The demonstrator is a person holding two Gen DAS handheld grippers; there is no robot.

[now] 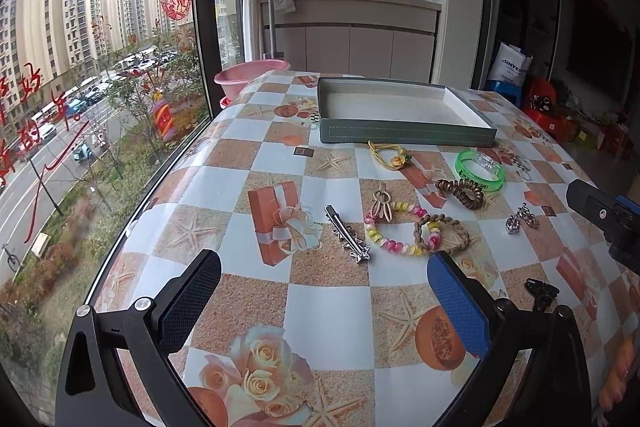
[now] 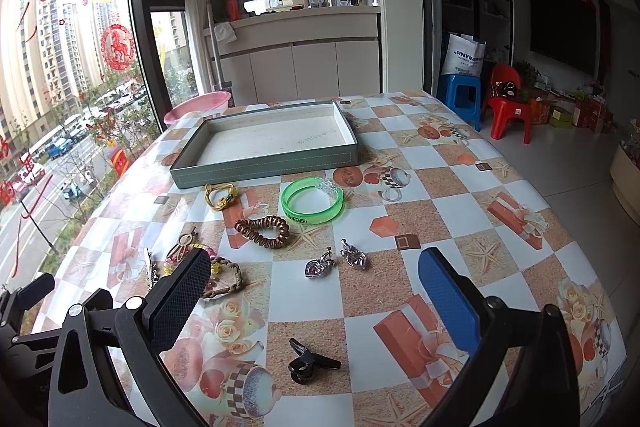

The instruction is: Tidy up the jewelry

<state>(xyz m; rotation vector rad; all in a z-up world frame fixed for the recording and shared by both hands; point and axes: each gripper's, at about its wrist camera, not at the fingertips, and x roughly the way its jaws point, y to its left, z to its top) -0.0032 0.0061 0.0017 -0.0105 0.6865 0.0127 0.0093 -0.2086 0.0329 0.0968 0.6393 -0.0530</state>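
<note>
An empty grey-green tray [image 1: 404, 137] [image 2: 264, 163] sits at the far side of the table. In front of it lie a green bangle [image 1: 480, 171] [image 2: 312, 201], a brown spiral hair tie [image 1: 460, 191] [image 2: 262, 229], a yellow cord tie [image 1: 390, 155] [image 2: 220, 197], a silver star clip [image 1: 348, 235], a pastel bead bracelet [image 1: 400, 231], a braided brown loop [image 1: 444, 233] [image 2: 226, 279], two heart earrings [image 1: 522, 219] [image 2: 336, 261] and a black clip [image 1: 540, 293] [image 2: 310, 361]. My left gripper [image 1: 324, 291] is open above the tablecloth near the star clip. My right gripper [image 2: 316, 291] is open, just short of the earrings.
A pink basin [image 1: 250, 75] [image 2: 198, 107] stands beyond the table's far left corner by the window. Blue [image 2: 460, 97] and red [image 2: 508, 103] stools stand on the floor to the right. The table's edge runs along the window on the left.
</note>
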